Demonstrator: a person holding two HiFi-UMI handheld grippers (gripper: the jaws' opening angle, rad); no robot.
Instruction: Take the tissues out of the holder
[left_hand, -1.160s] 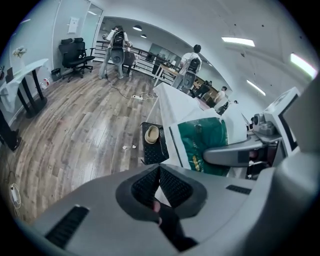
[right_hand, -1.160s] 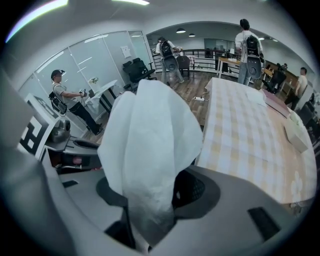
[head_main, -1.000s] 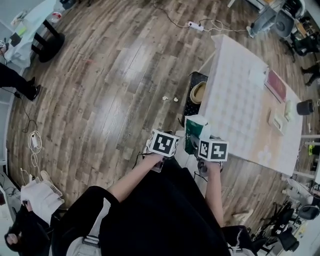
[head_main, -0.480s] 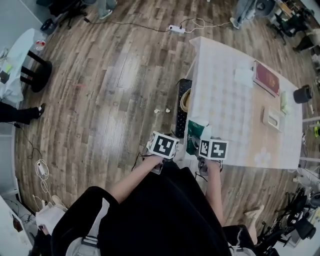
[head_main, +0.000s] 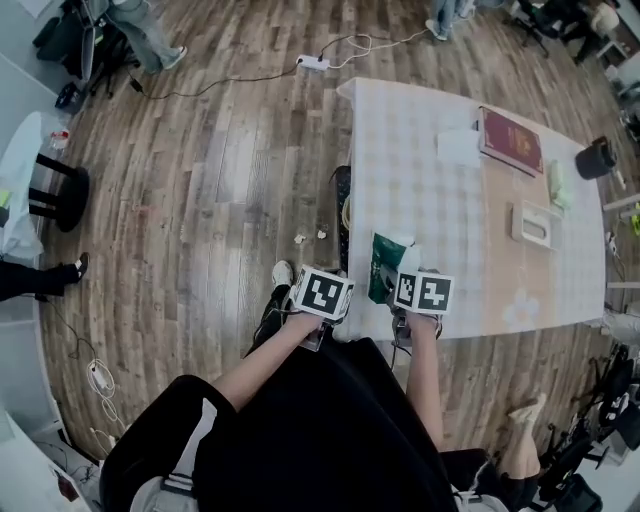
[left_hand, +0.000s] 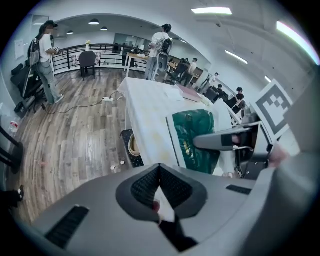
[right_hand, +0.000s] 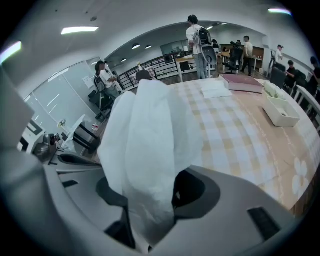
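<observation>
Gripping white tissue, your right tongs (right_hand: 155, 200) have their jaws closed on the tissue pack (head_main: 386, 266). In the right gripper view a thick fold of white tissue (right_hand: 147, 135) rises from between the two pads and covers much of what lies ahead. In the left gripper view, one finger of the right tongs crosses the pack's green face.

The pack stands upright, with its green wrapper turned toward your left side and white showing at its top and right. Your left tongs (left_hand: 159, 169) sit just left of the pack and apart from it, with their jaws pressed together tip to tip. From the head view, the pack sits between the two marker cubes and a little ahead of them.

Under the pack is the near left corner of the checked table (head_main: 420, 200). You cannot tell whether the pack rests on the cloth or hangs just above it. Well beyond the pack, to its right, lies a white tray (head_main: 530, 223). Farther still are a red book (head_main: 512, 140), a folded white sheet (head_main: 457, 147) just beside the book, and a black cup (head_main: 594, 158).
</observation>
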